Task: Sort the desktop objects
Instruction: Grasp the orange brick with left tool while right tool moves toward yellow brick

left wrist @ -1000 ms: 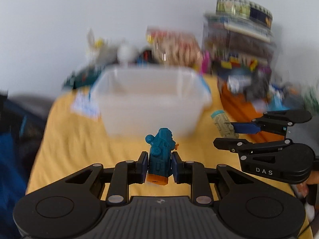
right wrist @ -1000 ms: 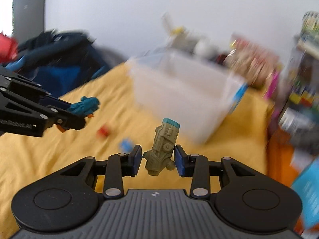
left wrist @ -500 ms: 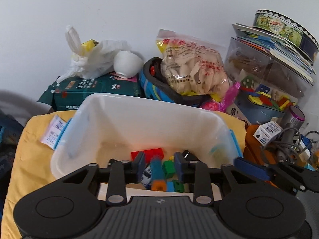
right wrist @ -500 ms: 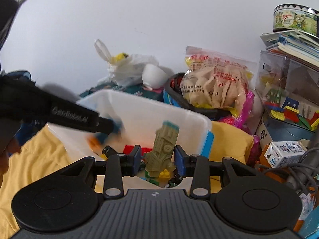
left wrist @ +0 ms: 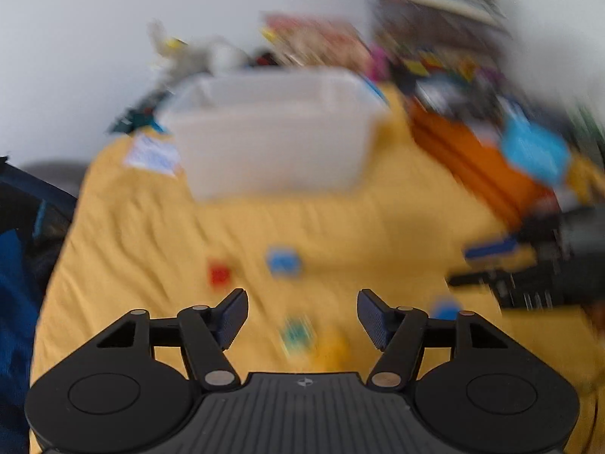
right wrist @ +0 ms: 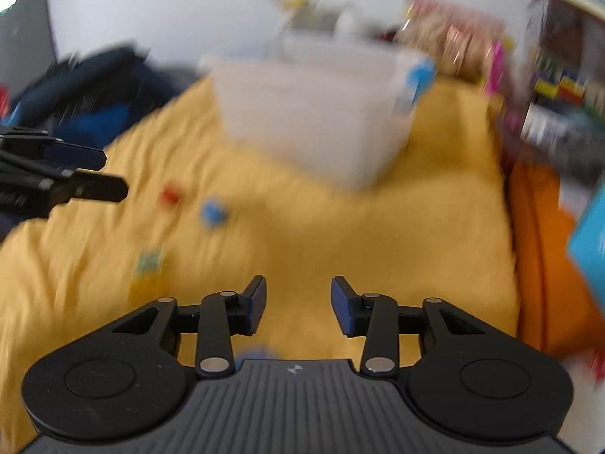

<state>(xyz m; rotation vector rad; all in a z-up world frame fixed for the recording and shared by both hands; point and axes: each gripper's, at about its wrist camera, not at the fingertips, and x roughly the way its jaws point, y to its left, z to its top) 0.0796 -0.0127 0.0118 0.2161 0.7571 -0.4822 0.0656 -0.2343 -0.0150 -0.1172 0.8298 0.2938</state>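
Both views are blurred by motion. My left gripper hangs over the yellow cloth, its jaws opening wide with nothing between them. My right gripper is also empty, its jaws partly apart and closing. The white plastic bin stands farther back, beyond both grippers. Loose on the cloth lie a red piece, a blue piece and a green piece. Each gripper shows in the other's view, the right gripper at the right and the left gripper at the left.
Behind and right of the bin is a crowd of bags, boxes and toys. An orange slab and a light blue box border the cloth on the right. Dark blue fabric lies off its left edge. Another small blue piece lies right of my left gripper.
A second ago the left gripper held a teal toy and the right an olive toy; both went over the bin. Now both have drawn back and down, empty, with jaws wider.
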